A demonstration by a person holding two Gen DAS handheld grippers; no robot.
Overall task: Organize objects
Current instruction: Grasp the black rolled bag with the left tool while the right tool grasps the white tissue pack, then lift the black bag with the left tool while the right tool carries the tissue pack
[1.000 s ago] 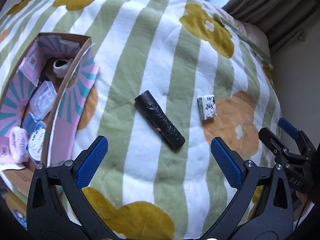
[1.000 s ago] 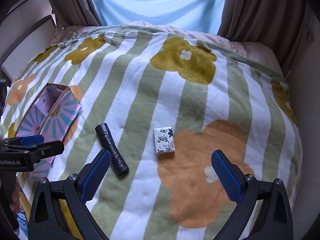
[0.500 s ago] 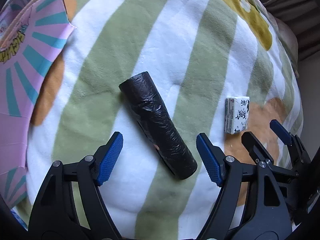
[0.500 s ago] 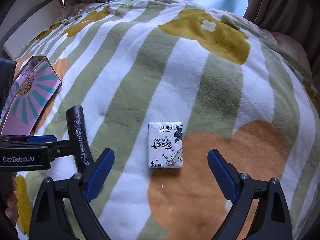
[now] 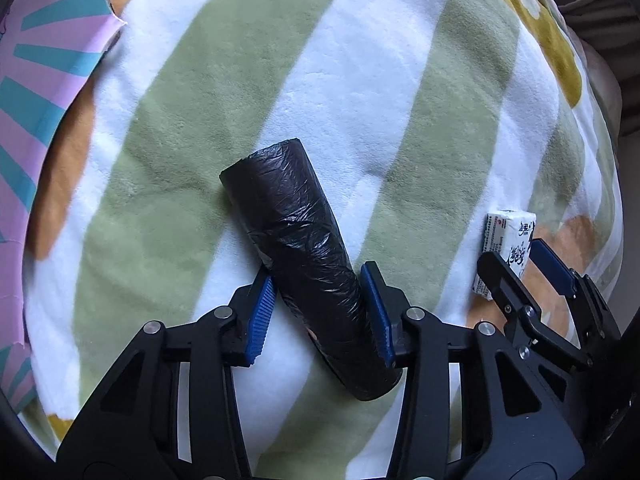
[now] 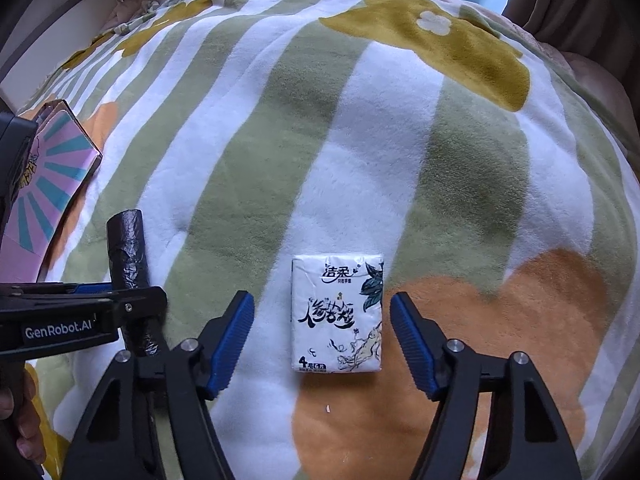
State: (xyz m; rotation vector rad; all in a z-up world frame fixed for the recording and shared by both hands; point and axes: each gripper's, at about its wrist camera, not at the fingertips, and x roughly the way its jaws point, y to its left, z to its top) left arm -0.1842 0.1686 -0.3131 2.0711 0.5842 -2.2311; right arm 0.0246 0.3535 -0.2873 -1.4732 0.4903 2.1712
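A black roll of bin bags lies slantwise on the striped flowered blanket. My left gripper points down over it, jaws closing, and both blue pads sit against the near half of the roll. The far end of the roll also shows in the right wrist view. A white tissue pack with printed leaves lies flat to the roll's right. My right gripper straddles it, jaws closing, with a gap left on each side. From the left wrist view the pack shows between the right gripper's fingers.
An open cardboard box with pink and teal rays stands at the left edge of the bed, also seen as the box flap. Brown curtains hang behind the bed. A hand holds the left gripper's handle.
Both grippers have come down close to the blanket. The left jaws have narrowed from wide apart onto the black roll. The right jaws have narrowed around the tissue pack.
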